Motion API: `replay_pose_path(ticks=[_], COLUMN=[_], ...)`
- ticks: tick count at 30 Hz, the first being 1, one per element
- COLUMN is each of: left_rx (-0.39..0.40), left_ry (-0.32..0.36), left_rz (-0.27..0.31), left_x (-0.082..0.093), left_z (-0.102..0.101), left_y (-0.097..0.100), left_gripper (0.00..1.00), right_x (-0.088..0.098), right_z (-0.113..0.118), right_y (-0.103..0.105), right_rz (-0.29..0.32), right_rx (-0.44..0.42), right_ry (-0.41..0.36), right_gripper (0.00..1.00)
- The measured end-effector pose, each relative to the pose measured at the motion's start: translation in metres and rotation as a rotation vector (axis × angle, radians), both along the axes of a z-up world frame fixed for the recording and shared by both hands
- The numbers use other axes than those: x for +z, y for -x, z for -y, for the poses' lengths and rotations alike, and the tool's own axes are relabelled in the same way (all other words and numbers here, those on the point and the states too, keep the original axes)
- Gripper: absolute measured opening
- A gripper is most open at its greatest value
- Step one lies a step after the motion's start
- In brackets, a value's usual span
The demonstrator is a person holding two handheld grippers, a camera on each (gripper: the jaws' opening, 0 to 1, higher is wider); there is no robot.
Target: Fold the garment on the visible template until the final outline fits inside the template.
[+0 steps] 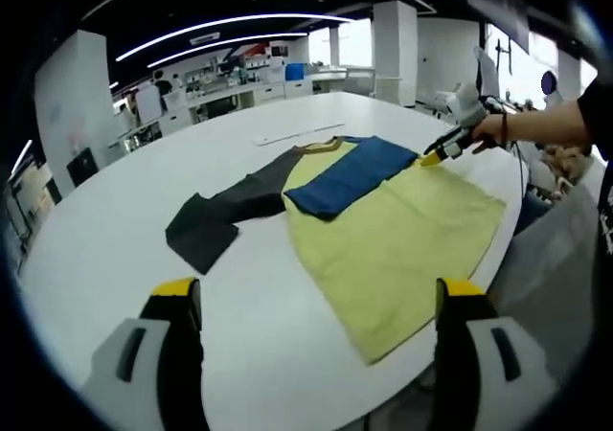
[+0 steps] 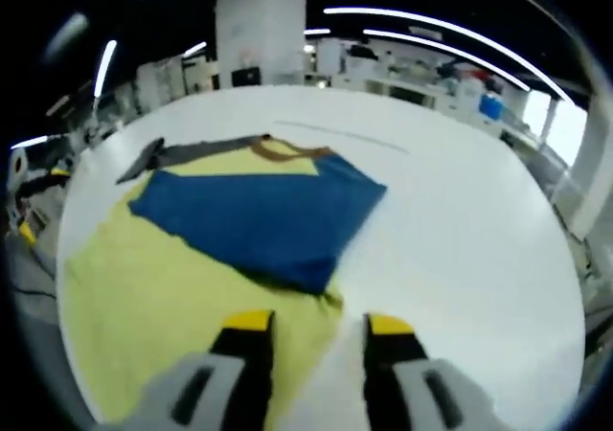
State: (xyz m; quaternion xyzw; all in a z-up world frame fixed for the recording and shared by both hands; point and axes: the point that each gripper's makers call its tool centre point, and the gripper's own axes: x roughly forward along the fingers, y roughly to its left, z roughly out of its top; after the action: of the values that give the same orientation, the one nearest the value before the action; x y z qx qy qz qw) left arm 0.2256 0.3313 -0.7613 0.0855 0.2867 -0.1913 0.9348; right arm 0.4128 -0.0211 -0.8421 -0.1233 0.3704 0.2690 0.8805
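garment (image 1: 402, 239) lay flat on the white counter (image 1: 115, 220), blue sleeve (image 1: 350, 174) folded over the yellow body, probably to narrow it. left gripper (image 1: 316, 302) hovered open, empty; right gripper (image 2: 311, 324) open beside the hem.

Both views are bright and evenly lit from above by long ceiling light strips (image 1: 230, 21), which bow into arcs under the fisheye lens. Daylight from the windows (image 1: 356, 40) at the far end washes that area out to near white. The white table (image 1: 144, 211) reflects the light softly without hard glare, and shadows on it are faint and short. The left gripper view is fairly sharp in the middle and softens toward the edge. The right gripper view is blurred throughout, most around the near jaws and the shirt (image 2: 259, 215) edge. Straight lines curve strongly near both rims.
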Motion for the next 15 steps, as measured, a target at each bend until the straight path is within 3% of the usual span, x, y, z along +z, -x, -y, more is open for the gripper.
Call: replay_pose_path(ticks=[15], left_rx=[0.024], left_ry=[-0.005], left_rz=[0.004], left_x=[0.003], left_z=[-0.006], left_y=[0.002], left_gripper=[0.99], right_x=[-0.002], right_z=[-0.002], right_y=[-0.012], right_rz=[0.035], right_rx=[-0.020], right_ry=[-0.044], right_gripper=[0.16])
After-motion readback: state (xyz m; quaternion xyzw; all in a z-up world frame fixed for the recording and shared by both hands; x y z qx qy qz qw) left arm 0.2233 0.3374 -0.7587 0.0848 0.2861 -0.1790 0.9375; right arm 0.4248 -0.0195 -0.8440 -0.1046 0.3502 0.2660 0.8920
